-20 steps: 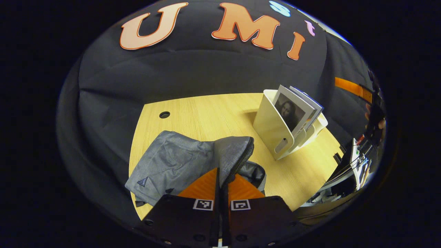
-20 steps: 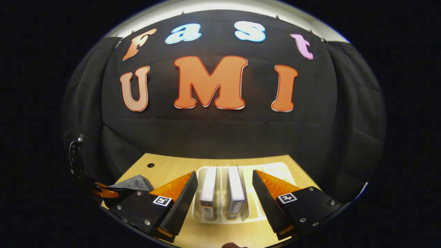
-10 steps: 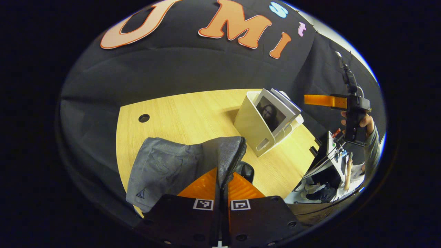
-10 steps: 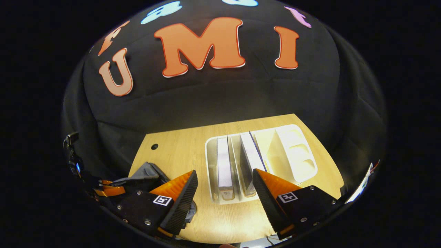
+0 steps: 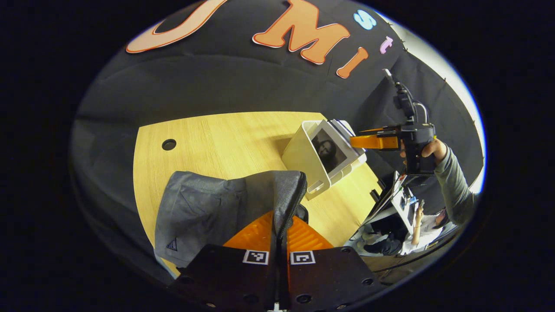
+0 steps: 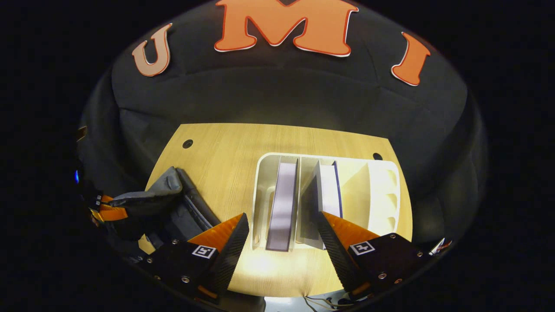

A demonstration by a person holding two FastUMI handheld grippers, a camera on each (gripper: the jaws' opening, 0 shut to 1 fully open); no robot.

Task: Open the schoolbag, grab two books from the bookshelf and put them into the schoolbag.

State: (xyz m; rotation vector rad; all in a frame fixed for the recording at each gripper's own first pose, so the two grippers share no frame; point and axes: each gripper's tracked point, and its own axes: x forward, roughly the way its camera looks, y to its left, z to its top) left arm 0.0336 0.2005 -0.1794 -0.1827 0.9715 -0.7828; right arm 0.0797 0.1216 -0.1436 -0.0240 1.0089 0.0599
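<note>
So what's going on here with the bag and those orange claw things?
A person works two hand-held grippers. The left gripper is clamped on the grey schoolbag's zipper edge, holding the flap up. The right gripper hangs open above the white bookshelf, over its two upright books. No book is taken yet.

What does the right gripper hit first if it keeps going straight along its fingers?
Probably the left book in the white bookshelf: it stands between the open fingers of the right gripper, with the second book by the right finger. Depth is unclear; the gripper seems above them.
</note>
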